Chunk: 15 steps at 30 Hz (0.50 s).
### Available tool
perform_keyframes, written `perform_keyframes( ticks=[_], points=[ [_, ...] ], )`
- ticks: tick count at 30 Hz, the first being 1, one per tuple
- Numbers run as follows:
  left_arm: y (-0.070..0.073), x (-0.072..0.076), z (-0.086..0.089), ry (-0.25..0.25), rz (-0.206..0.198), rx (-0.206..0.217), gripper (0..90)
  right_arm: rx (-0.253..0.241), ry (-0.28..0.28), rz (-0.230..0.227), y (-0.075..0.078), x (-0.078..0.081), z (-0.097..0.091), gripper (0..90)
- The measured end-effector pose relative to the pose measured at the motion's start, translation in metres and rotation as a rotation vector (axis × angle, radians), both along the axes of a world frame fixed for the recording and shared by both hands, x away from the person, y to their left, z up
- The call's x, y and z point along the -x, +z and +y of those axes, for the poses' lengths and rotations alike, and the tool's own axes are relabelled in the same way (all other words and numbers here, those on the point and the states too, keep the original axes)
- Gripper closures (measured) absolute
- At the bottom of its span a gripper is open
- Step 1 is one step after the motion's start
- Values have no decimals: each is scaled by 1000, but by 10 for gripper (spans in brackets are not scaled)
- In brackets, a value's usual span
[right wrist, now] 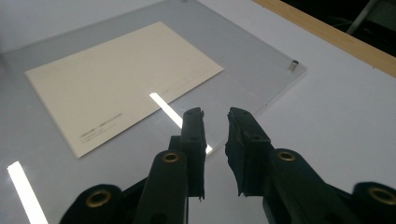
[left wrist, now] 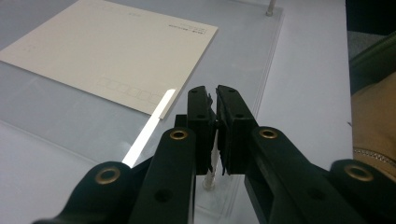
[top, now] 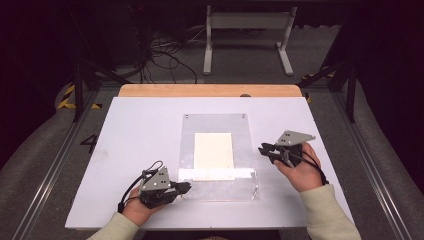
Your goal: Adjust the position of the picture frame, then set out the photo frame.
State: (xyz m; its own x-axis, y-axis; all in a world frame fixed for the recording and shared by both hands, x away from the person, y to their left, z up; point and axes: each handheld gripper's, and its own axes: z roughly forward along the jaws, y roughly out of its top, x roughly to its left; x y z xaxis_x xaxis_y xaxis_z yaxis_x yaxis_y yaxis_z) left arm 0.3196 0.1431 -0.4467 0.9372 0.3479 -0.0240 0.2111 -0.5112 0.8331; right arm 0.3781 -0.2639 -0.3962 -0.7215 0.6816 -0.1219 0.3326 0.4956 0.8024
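- Clear acrylic plate (top: pixel 218 155) lying flat at mid-table on the white board (top: pixel 135 140), with a cream card (top: pixel 213 156) under or in it, set square and central.
- Left gripper (top: pixel 186 187) resting at the plate's near left corner, jaws clenched to a sliver, nothing between them; seen from its own camera (left wrist: pixel 215 100), tips parked over the corner standoff (left wrist: pixel 208 179).
- Right gripper (top: pixel 263 149) held just off the plate's right edge, jaws parted a little and empty (right wrist: pixel 215 122); no contact with plate or card.
- Risk, judged: closed left tips nudging the corner could skew the plate and slide the card; cause, a push instead of a grip.
- Risk, judged: right jaws too narrowly parted to take the plate's edge, likely to skate over the glossy surface.
- Gripper views give fine print on the card and a far corner stud (right wrist: pixel 294 65); high view gives both hands (top: pixel 300 172) and the plate's overall squareness.
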Motion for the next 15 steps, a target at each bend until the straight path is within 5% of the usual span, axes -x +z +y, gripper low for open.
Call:
perform_keyframes(
  ticks=[6,10,15],
  points=[
    [0,-6,3,9,38,37,746,-77,33,1,0,28,-10,700],
    [8,-6,9,46,55,78,527,-132,61,-1,3,42,-16,659],
    [9,-4,10,102,74,62,454,-154,40,9,-2,46,-25,641]
  ],
)
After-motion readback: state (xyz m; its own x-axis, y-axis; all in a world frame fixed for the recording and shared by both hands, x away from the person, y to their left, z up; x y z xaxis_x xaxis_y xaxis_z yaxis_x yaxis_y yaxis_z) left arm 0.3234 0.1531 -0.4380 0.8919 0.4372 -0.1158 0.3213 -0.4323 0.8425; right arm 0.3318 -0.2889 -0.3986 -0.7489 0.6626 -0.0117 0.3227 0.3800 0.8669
